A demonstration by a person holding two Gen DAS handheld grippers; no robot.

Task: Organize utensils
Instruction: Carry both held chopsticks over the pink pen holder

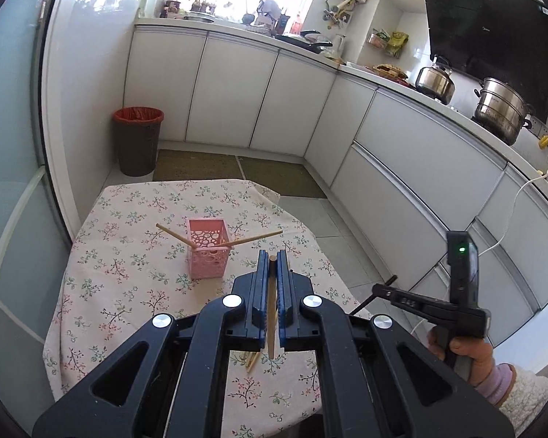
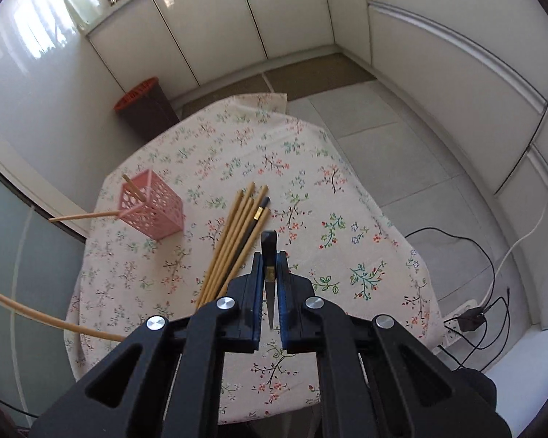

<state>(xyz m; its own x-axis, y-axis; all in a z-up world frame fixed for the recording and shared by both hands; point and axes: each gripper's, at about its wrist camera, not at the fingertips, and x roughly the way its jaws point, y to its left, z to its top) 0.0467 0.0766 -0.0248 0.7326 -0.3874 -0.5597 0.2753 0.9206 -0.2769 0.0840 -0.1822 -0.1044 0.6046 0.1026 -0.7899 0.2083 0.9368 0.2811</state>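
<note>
A pink perforated basket (image 1: 208, 252) stands on the floral tablecloth (image 1: 128, 273) with two wooden chopsticks leaning out of it to either side. My left gripper (image 1: 272, 255) is shut on a wooden chopstick (image 1: 271, 310), lifted above the table short of the basket. In the right wrist view my right gripper (image 2: 270, 257) is shut on a black chopstick (image 2: 269, 241) with a gold band. It hangs over a bundle of several wooden chopsticks (image 2: 230, 244) and another black one (image 2: 254, 224) lying on the cloth. The basket (image 2: 153, 211) sits left of the bundle.
A brown bin with a red liner (image 1: 139, 142) stands on the floor beyond the table. White cabinets (image 1: 402, 168) curve round the right, with pots (image 1: 500, 109) on the counter. A power strip and cables (image 2: 460, 317) lie on the floor by the table's right edge.
</note>
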